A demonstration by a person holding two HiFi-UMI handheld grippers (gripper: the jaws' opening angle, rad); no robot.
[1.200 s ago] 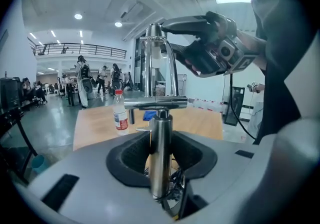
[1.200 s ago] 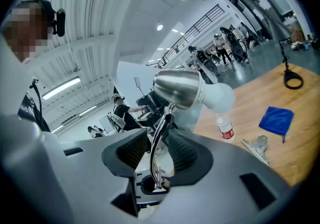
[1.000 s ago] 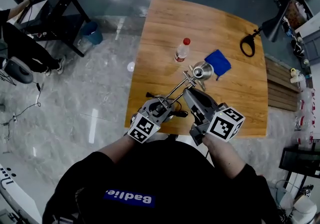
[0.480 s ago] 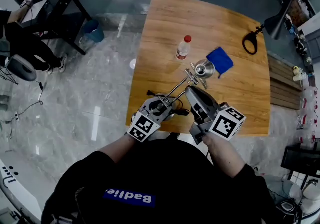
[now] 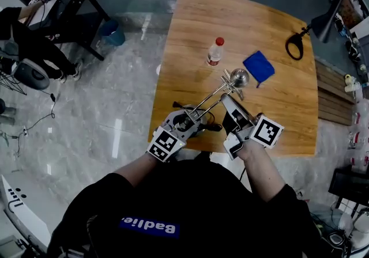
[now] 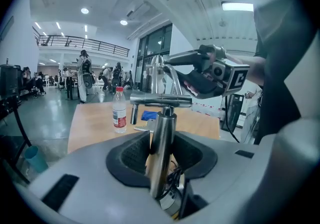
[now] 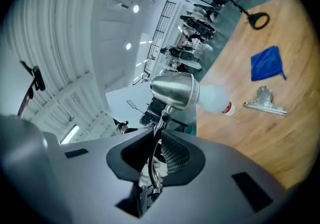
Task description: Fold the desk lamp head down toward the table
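Note:
The desk lamp stands near the table's front edge. Its chrome head (image 5: 239,77) (image 7: 175,90) sits at the end of thin metal rods (image 5: 210,98). My left gripper (image 5: 192,118) (image 6: 162,154) is shut on the lamp's upright steel post (image 6: 161,143) low down by the base. My right gripper (image 5: 229,102) (image 7: 156,155) is shut on the thin upper rod (image 7: 159,130) just behind the head, and it also shows in the left gripper view as the right gripper (image 6: 210,70) above the post. The lamp's base is hidden under my left gripper.
On the wooden table (image 5: 288,118) beyond the lamp stand a clear bottle with a red cap (image 5: 215,51) (image 6: 119,110) and a blue cloth (image 5: 259,67) (image 7: 265,63). A small metal clamp piece (image 7: 265,103) lies nearby. A black looped lamp (image 5: 297,45) is at the far right corner.
My right gripper has rolled and sunk a little with the upper rod, carrying the lamp head lower and farther out. The left gripper has held still on the post.

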